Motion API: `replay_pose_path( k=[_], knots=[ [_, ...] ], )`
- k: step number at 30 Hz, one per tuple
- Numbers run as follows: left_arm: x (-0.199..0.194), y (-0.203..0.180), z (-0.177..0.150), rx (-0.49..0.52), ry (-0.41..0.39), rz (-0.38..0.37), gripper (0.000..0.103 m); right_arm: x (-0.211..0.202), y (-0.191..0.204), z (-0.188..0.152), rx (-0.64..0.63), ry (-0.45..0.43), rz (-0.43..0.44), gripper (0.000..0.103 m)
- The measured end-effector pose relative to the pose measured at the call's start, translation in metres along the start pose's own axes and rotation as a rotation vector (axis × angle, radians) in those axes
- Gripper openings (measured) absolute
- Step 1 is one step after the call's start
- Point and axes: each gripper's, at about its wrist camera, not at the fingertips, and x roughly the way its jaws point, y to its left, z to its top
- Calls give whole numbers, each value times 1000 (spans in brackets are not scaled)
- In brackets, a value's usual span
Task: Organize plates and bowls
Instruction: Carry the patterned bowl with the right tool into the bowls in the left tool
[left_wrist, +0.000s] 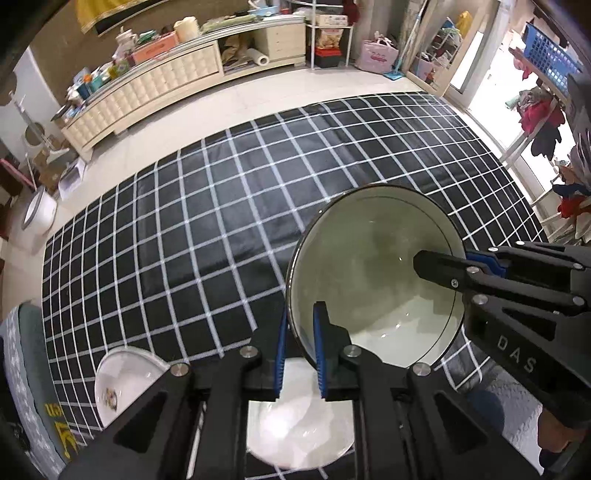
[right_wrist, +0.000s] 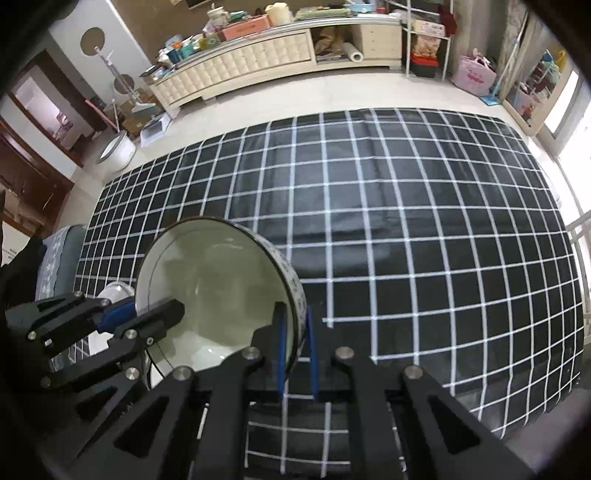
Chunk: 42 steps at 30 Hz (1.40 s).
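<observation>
Both pairs of jaws are pinched narrow on the rim of one large bowl (left_wrist: 373, 280): the left gripper (left_wrist: 301, 350) clamps the bowl's left edge, one pad inside the wall and one outside, and the right gripper (right_wrist: 295, 350) clamps the opposite, right edge the same way. The bowl hangs between them above the black checked cloth (right_wrist: 406, 221), tilted, its open mouth facing the cameras, not resting on anything. Below the left gripper, at the cloth's near left, sit a plain white dish (left_wrist: 295, 435) and, further left, a white plate with a small printed motif (left_wrist: 122, 384). The stacking spot probably lies down and to the left of the bowl, so the left hand is nearer and both must travel together, level.
</observation>
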Motion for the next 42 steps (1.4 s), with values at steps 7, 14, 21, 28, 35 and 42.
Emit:
replay_pose_path(
  k=[7, 14, 21, 28, 35, 42],
  knots=[
    [-7, 24, -45, -35, 17, 9, 12, 8, 33, -22, -34, 33, 11, 13],
    [-6, 41, -80, -74, 38, 1, 12, 18, 64, -38, -70, 68, 2, 13],
    [4, 50, -108, -110, 74, -26, 12, 31, 79, -55, -106, 99, -32, 13],
    [25, 50, -126, -121, 102, -32, 11, 43, 81, -66, -105, 127, -48, 12],
    [25, 49, -131, -113, 96, -18, 11, 46, 86, -67, -142, 132, -79, 13],
    [21, 47, -132, -111, 83, -30, 11, 42, 86, -69, -147, 117, -89, 13]
  ],
)
